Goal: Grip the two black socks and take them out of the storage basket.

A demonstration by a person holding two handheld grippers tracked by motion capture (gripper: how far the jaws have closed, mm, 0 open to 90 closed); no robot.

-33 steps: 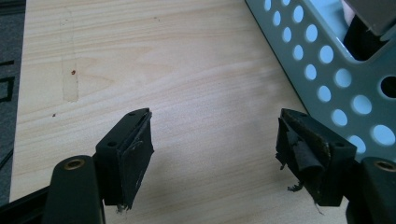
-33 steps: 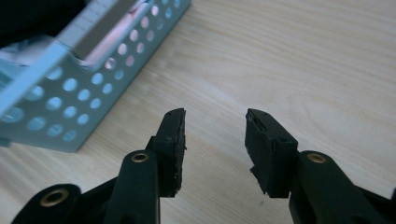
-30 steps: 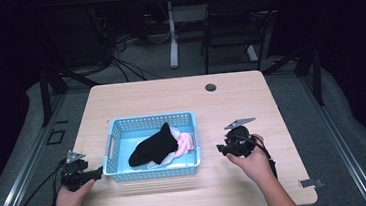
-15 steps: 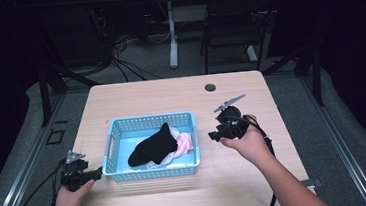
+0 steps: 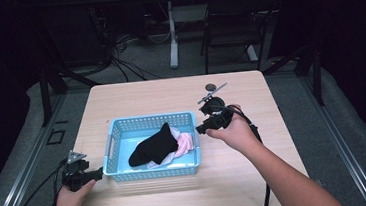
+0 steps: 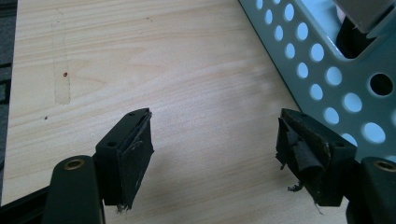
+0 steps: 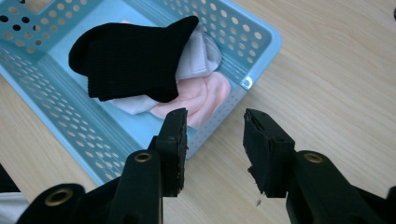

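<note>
A light-blue perforated basket (image 5: 116,139) sits mid-table, seen too as the basket (image 7: 261,35) and as the basket's side wall (image 6: 327,74). In it a black sock (image 5: 153,144) lies over pink and white cloth (image 5: 184,143); the black sock (image 7: 130,56) and pink cloth (image 7: 196,95) appear close in the right gripper view. My right gripper (image 5: 201,129) hovers at the basket's right edge, open and empty; the same gripper (image 7: 212,149) has its jaws over the rim. My left gripper (image 5: 97,173) rests low at the basket's left front corner, and this gripper (image 6: 215,158) is open wide over bare wood.
A small dark round object (image 5: 210,87) lies near the table's far edge. A chair (image 5: 234,23) and cables stand beyond the table. Bare wood (image 5: 136,102) lies behind the basket and to its right.
My right gripper has travelled up and to the left from the table's right front toward the basket's right edge. The left gripper has stayed in place.
</note>
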